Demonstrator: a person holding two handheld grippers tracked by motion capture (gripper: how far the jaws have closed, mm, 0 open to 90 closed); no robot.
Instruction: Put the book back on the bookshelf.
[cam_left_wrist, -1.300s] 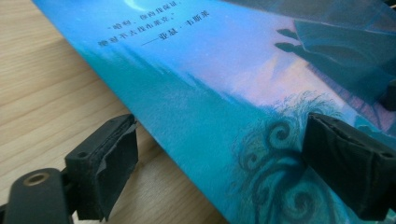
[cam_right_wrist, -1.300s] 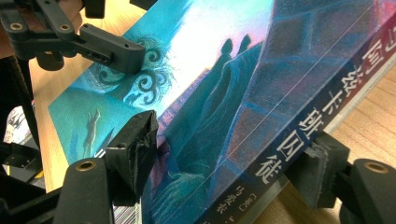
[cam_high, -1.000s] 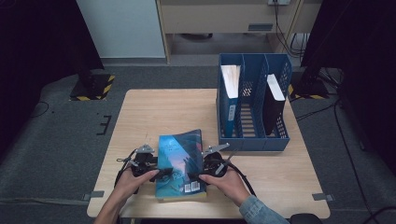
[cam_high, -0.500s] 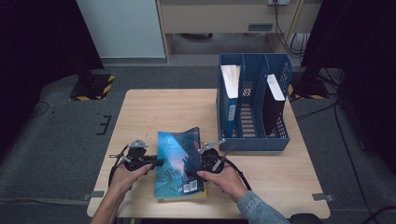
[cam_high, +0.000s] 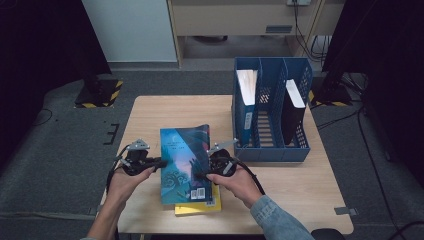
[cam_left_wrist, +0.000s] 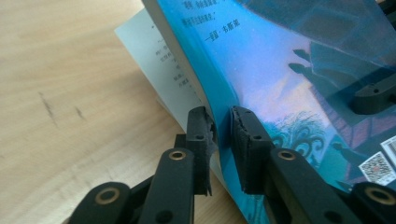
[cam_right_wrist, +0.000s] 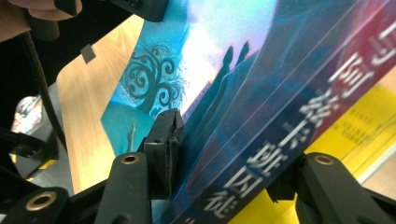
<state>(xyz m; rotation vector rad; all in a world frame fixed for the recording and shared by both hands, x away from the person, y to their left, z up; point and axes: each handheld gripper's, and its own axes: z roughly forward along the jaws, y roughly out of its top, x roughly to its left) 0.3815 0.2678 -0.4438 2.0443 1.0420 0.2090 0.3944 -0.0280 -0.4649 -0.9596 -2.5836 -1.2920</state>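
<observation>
While both grippers — left gripper (cam_high: 159, 163), right gripper (cam_high: 200, 175) — clamp it, the blue book (cam_high: 184, 162) shows its glossy cover.

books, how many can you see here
4: a blue paperback book clamped by the left gripper and right gripper; a yellow book beneath it; two upright in the blue plastic file rack, one blue, one black. More may be hidden.

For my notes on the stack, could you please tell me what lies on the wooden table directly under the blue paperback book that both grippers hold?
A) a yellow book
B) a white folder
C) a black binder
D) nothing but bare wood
A: a yellow book peeks out beneath the lower edge of the blue paperback book, and its yellow cover also shows under the blue book's spine in the right gripper view.
</observation>
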